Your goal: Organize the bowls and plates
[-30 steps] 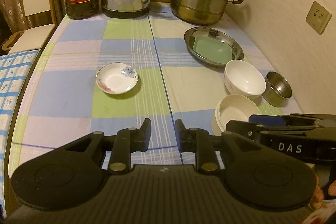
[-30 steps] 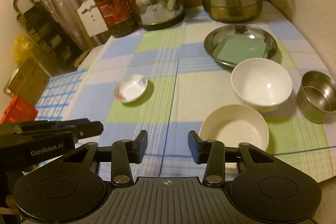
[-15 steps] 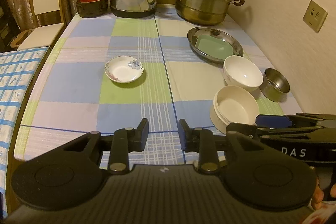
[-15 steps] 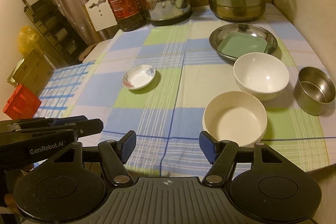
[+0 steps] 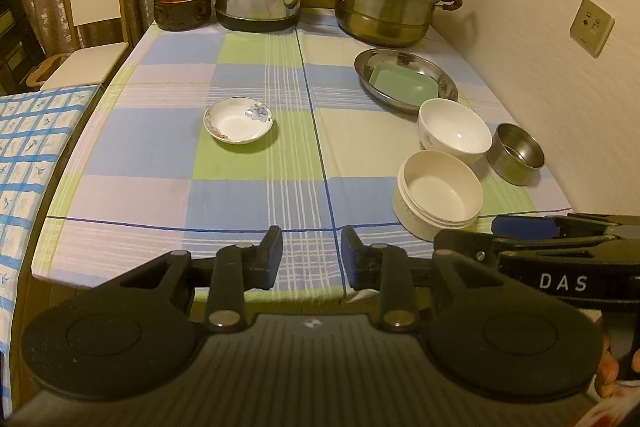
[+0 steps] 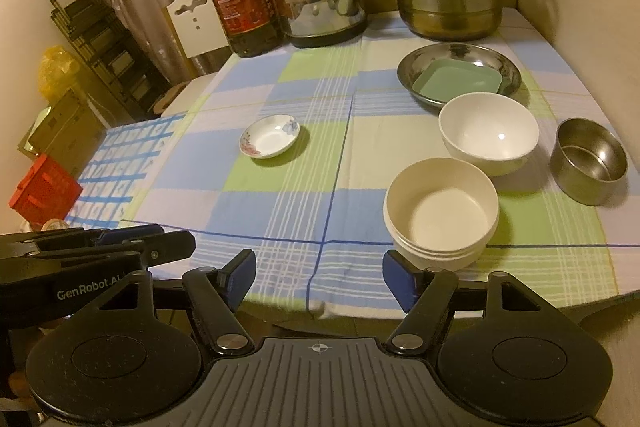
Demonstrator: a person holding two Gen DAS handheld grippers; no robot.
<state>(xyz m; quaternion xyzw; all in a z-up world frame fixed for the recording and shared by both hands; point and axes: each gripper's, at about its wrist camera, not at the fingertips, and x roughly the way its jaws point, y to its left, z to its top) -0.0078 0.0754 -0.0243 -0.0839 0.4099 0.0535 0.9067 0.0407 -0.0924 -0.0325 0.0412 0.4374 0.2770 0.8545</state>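
Both tongs hover over the near edge of the table (image 5: 248,195), released and carrying nothing. The left tongs (image 5: 311,254) stand only narrowly parted; the right tongs (image 6: 316,273) are spreading wider at this moment, with just the checked cloth showing between the pads.

From the right wrist view, the cream bowl (image 6: 442,211) sits nearest, at about one o'clock, just past the right-hand pad. Behind it the white bowl (image 6: 489,133) looks close to it, perhaps touching, the steel cup (image 6: 588,163) lies at two o'clock, and the steel dish (image 6: 460,75) holding a green plate (image 6: 458,83) is farther back. The flowered saucer (image 6: 270,137) sits alone at eleven o'clock, well apart from the rest.

The step in hand looks like an opening reach, probably by the right tongs toward the cream bowl. Done well, one pad goes inside the rim and one outside, closing on the near wall; the bowl seems to be a nested stack, so the upper one may lift alone. Care is needed to avoid nudging the white bowl behind.

Both hands angle steeply downward toward the table, side by side, each visible at the edge of the other's view.
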